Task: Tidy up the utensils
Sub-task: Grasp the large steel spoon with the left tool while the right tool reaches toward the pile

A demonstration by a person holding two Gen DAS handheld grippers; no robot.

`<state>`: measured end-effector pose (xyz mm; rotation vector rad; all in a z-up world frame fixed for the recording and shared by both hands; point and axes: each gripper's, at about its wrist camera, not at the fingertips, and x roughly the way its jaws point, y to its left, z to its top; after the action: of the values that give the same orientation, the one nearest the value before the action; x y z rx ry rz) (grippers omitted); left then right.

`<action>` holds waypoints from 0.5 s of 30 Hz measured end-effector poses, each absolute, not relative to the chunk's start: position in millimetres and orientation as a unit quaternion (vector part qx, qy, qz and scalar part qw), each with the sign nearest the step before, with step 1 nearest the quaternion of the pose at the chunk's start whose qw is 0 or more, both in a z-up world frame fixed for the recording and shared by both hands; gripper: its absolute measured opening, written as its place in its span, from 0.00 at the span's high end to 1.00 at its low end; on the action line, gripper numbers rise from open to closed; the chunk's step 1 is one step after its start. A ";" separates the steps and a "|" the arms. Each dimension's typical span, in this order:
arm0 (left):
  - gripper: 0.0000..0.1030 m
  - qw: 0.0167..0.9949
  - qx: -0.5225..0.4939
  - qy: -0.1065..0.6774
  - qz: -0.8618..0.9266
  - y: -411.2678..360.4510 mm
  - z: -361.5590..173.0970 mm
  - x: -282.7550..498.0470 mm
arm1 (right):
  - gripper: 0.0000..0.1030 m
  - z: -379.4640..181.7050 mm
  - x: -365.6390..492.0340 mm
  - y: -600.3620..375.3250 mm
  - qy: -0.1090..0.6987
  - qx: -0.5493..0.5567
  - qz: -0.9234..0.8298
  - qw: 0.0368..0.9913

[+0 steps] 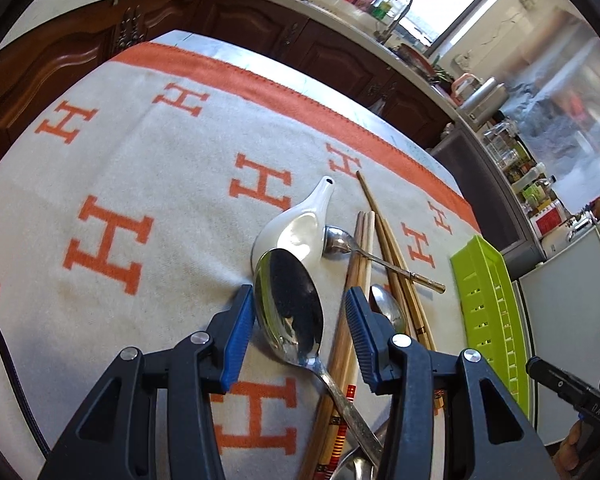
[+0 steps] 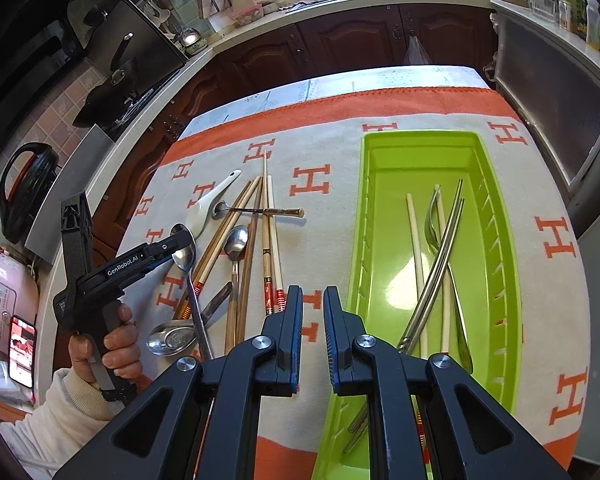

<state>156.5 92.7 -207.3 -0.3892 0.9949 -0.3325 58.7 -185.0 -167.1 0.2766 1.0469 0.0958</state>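
Note:
A pile of utensils lies on the cloth: a large metal spoon [image 1: 290, 308], a white ceramic spoon [image 1: 296, 226], a small spoon [image 1: 338, 242], another spoon [image 1: 388, 310] and several wooden chopsticks [image 1: 396, 264]. My left gripper [image 1: 300, 308] is open, its fingers either side of the large spoon's bowl, low over it. It also shows in the right wrist view [image 2: 180, 240]. My right gripper [image 2: 313, 308] is open a little and empty, above the cloth beside the green tray [image 2: 364, 216]. The tray holds chopsticks and a metal fork [image 2: 434, 220].
The table carries a white cloth with orange H marks and an orange border [image 2: 340, 106]. The pile in the right wrist view [image 2: 236, 248] lies left of the tray. Dark wooden cabinets [image 2: 340, 40] and a crowded counter stand behind the table.

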 end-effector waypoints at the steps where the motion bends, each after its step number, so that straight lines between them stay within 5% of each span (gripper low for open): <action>1: 0.58 0.850 -0.179 0.468 -0.161 91.0 -207.3 155.5 | 0.89 -167.4 59.1 -183.9 0.498 0.130 0.045 0.856; 6: 0.58 0.864 -0.142 0.452 -0.171 79.8 -208.0 150.0 | 0.89 -165.1 60.0 -170.8 0.495 0.110 0.050 0.860; 10: 0.87 0.853 -0.152 0.463 -0.189 77.6 -211.9 152.9 | 0.89 -164.0 62.6 -157.4 0.496 0.091 0.056 0.862; 15: 0.94 0.838 -0.193 0.472 -0.195 85.5 -219.0 154.2 | 0.90 -163.8 70.2 -145.6 0.497 0.080 0.064 0.862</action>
<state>154.2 85.5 -219.0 -0.4081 0.9989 -0.4131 70.2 -145.6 -163.8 0.1684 1.0421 0.1334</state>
